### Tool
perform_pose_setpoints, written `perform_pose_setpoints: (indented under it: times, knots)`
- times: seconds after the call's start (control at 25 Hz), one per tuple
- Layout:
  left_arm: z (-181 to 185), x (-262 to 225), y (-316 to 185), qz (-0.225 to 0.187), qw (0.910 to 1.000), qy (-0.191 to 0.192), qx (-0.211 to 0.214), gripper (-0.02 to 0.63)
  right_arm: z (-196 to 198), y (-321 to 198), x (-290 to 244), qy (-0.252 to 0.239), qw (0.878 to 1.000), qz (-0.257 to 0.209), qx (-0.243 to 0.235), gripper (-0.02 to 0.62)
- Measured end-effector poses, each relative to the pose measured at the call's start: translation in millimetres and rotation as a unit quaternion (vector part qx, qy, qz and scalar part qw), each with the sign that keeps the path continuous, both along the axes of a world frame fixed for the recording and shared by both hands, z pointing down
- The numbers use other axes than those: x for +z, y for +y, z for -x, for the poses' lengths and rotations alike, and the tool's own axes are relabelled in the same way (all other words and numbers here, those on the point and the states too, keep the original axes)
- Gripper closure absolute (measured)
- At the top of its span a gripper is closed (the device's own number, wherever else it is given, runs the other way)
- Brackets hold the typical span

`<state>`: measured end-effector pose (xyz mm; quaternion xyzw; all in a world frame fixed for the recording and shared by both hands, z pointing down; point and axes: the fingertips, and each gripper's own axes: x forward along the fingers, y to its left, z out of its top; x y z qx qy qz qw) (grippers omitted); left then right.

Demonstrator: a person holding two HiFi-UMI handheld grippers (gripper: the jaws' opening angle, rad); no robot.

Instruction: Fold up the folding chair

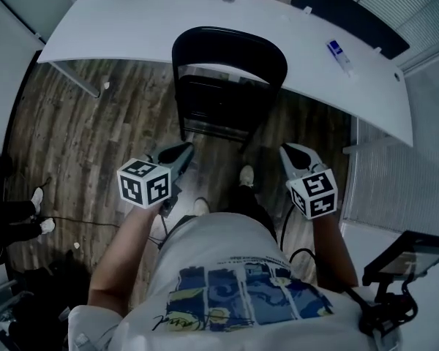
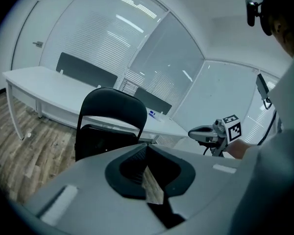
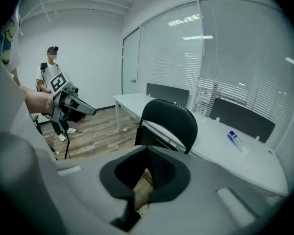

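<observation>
The black folding chair [image 1: 227, 57] stands on the wood floor against the white table, its seat panel tipped up close under the rounded backrest. It also shows in the left gripper view [image 2: 112, 106] and the right gripper view [image 3: 171, 116], ahead of the jaws and apart from them. My left gripper [image 1: 184, 151] hangs short of the chair's left side, shut and empty. My right gripper [image 1: 289, 152] hangs short of its right side, also shut with nothing between the pads. Each gripper view shows its own jaws closed together, left gripper [image 2: 146, 148], right gripper [image 3: 148, 151].
A long white table [image 1: 132, 20] runs behind the chair, with a small blue and white item [image 1: 339, 53] on its right part. Another person [image 3: 51, 82] stands on the floor to the left. Cables lie by my feet. A screen on a stand [image 1: 406, 258] is at the lower right.
</observation>
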<state>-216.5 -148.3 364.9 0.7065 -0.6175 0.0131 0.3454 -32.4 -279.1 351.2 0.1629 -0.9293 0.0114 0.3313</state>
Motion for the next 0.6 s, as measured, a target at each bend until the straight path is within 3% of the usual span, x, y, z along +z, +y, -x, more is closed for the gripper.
perform_pose_setpoints:
  times: [0.2,0.32,0.6]
  knots:
    - [-13,-7,8,-0.006,0.9996,-0.020,0.020,0.603,-10,10,-6,-0.025,0.999,0.012,0.033,0.592]
    - [-25,-14,42,-0.017,0.9983,-0.035,0.043,0.603,-21,50,-24,-0.041,0.998,-0.001,0.048,0.593]
    - [-42,-28,80,-0.038,0.9962,-0.065,0.043,0.603,-42,103,-45,-0.052,0.998,-0.014,0.043,0.592]
